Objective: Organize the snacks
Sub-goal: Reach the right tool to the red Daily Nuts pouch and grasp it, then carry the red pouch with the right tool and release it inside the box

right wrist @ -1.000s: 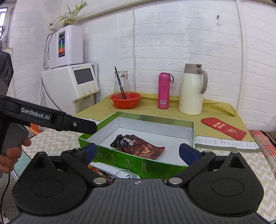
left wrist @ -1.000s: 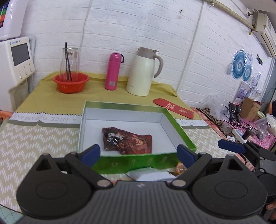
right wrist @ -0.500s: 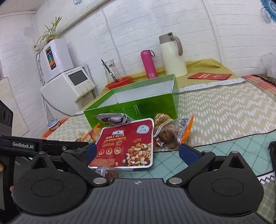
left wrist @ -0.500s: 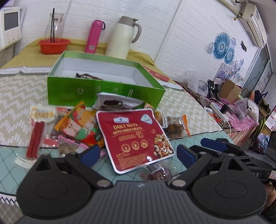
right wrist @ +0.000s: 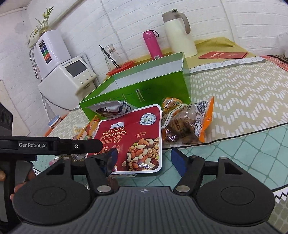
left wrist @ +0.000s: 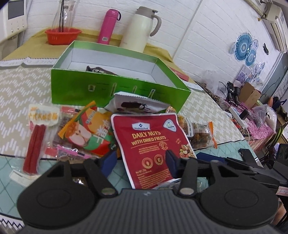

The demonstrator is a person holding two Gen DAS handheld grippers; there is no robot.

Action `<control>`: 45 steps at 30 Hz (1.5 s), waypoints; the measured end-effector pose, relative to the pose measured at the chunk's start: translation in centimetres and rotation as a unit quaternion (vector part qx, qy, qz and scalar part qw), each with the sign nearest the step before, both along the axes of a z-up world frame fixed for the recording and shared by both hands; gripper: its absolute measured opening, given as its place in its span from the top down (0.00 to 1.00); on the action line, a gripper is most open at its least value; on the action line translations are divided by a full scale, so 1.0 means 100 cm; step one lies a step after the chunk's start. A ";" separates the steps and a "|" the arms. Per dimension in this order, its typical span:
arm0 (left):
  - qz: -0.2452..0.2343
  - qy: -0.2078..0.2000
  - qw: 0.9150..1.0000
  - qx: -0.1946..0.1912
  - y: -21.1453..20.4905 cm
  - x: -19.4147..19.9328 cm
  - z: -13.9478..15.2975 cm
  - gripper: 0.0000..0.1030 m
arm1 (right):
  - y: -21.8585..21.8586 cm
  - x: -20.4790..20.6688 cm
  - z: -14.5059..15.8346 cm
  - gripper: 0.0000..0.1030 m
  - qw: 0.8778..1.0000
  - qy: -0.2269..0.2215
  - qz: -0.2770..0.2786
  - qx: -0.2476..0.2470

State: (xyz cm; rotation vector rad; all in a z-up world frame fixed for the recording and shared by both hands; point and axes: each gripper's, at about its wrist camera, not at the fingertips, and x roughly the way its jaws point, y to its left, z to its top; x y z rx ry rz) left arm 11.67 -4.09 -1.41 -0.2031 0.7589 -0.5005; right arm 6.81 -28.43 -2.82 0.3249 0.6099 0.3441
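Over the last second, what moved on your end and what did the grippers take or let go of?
Both grippers dropped from above the green box to the snack pile in front of it. The left gripper and right gripper now straddle the red nuts pouch, jaws narrower but open, nothing gripped. The dark packet stayed in the box.

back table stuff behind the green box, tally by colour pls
pink: 1, the flask
cream: 1, the jug
red-orange: 1, the basket
clear: 1, the glass carafe standing in the basket
red: 1, the envelope
total: 5
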 end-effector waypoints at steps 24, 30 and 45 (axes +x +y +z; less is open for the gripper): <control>-0.014 0.001 1.000 0.025 -0.013 0.001 -0.014 0.58 | -0.006 0.004 -0.003 0.44 1.000 -0.001 -0.012 -0.004; -0.003 -0.010 1.000 0.021 -0.013 -0.006 -0.007 0.80 | 0.001 -0.002 0.005 0.75 0.999 -0.018 -0.030 -0.030; -0.020 -0.094 0.994 -0.056 0.006 -0.013 0.071 0.81 | 0.004 -0.017 0.082 0.84 0.986 -0.142 -0.043 -0.072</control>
